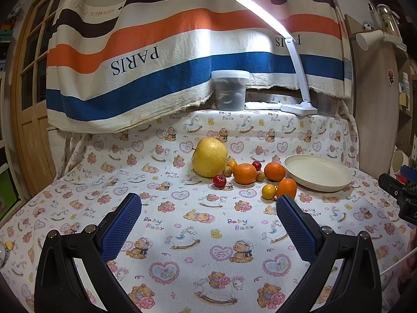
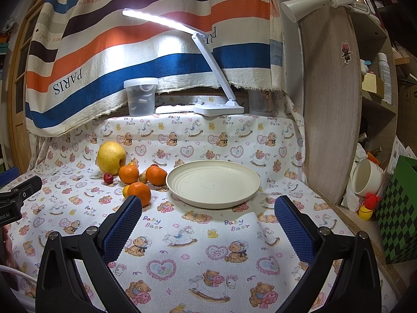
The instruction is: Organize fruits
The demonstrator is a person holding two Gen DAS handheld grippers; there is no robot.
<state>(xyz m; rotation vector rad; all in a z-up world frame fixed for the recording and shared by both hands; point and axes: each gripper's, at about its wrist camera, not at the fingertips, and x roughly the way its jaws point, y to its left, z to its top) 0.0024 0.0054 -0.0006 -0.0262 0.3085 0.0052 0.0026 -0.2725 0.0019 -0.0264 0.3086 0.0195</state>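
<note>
Fruit status: none organised yet, judging by the layout. All pieces sit in one loose cluster on the cloth-covered surface (image 1: 198,224), left of the cream plate (image 2: 179,190), which holds nothing.

Inventory of the cluster:
- A large yellow pear (image 1: 209,157) at the back left, lying on its side.
- Three oranges: one at centre (image 1: 244,173), one nearer the plate (image 1: 274,171), and a third at the front (image 1: 287,188), close to the plate's rim.
- A small yellow citrus (image 1: 268,191) touching the front orange.
- Two small red fruits, one in front (image 1: 219,181) and one behind (image 1: 257,166).
- Some small brownish fruits tucked between the oranges; their kind cannot be told.

Left tongs (image 1: 208,203): jaws spread wide, nothing between them, well short of the cluster and above bare cloth. Right tongs (image 2: 208,206): likewise wide apart and empty, aimed at the near rim of the plate, with the front orange just beyond the left fingertip.

Assessment: the plate appears to be the intended destination. The whole job remains; every fruit needs picking up and transferring.

Background: a lit desk lamp (image 1: 297,78) and a lidded tub (image 1: 230,90) stand at the rear, clear of the work.
</note>
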